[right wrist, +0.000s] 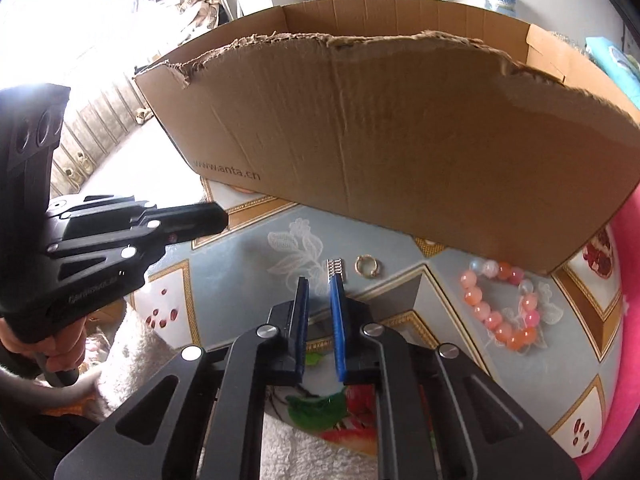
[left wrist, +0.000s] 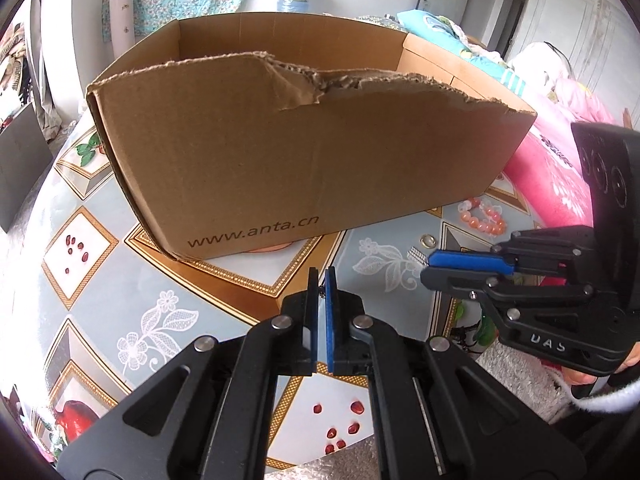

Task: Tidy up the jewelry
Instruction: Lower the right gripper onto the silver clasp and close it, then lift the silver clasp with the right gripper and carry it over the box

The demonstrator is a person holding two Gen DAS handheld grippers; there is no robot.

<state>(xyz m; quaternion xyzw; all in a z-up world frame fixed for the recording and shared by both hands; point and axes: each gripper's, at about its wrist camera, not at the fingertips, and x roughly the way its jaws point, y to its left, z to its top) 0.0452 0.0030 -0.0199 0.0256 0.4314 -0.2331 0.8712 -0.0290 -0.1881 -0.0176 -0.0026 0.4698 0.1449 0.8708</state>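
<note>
A torn brown cardboard box point(left wrist: 288, 152) printed "www.anta.cn" stands on the patterned table; it also fills the right wrist view point(right wrist: 400, 132). In front of it lie a pink-orange bead bracelet point(right wrist: 500, 308), a gold ring point(right wrist: 367, 266) and a small silver chain piece point(right wrist: 336, 270). The bracelet point(left wrist: 482, 216) and silver piece point(left wrist: 416, 257) show in the left wrist view too. My left gripper point(left wrist: 321, 280) is nearly shut, with something tiny and dark between its tips. My right gripper point(right wrist: 318, 286) is slightly open and empty, just short of the silver piece.
The table carries a floral, pomegranate-patterned cloth point(left wrist: 92, 248). A pink blanket point(left wrist: 548, 176) lies at the right. A white fuzzy cloth point(right wrist: 312, 456) lies at the near edge. The left gripper appears at the left of the right wrist view point(right wrist: 216, 216).
</note>
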